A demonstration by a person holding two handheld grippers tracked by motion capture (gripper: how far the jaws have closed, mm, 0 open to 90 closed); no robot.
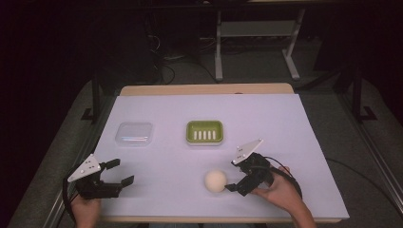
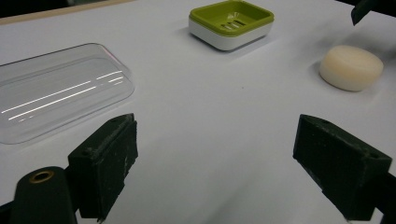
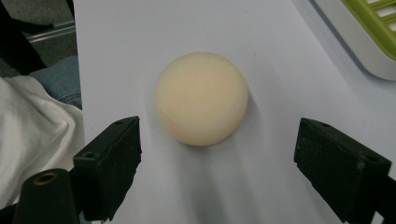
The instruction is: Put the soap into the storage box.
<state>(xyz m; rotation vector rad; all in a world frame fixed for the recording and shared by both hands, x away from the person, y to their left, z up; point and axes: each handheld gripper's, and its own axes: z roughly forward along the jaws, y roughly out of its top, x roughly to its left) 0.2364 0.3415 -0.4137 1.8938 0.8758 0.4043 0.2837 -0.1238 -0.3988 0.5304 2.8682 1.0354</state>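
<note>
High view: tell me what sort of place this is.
Probably a lab or recording workspace, not a home. A table covered with a white sheet sits in a dark room, with a bare metal frame stand and loose cables on the grey floor behind, and a few props laid out: soap bar, green soap dish.

A dim lab: white-covered table (image 1: 304, 123), metal stand legs (image 1: 218, 52), and cables (image 1: 159, 61) on grey floor behind.

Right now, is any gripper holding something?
No. Both are open and hold nothing. The right gripper has the round soap just ahead of its jaws, untouched; the left gripper is over bare table.
</note>
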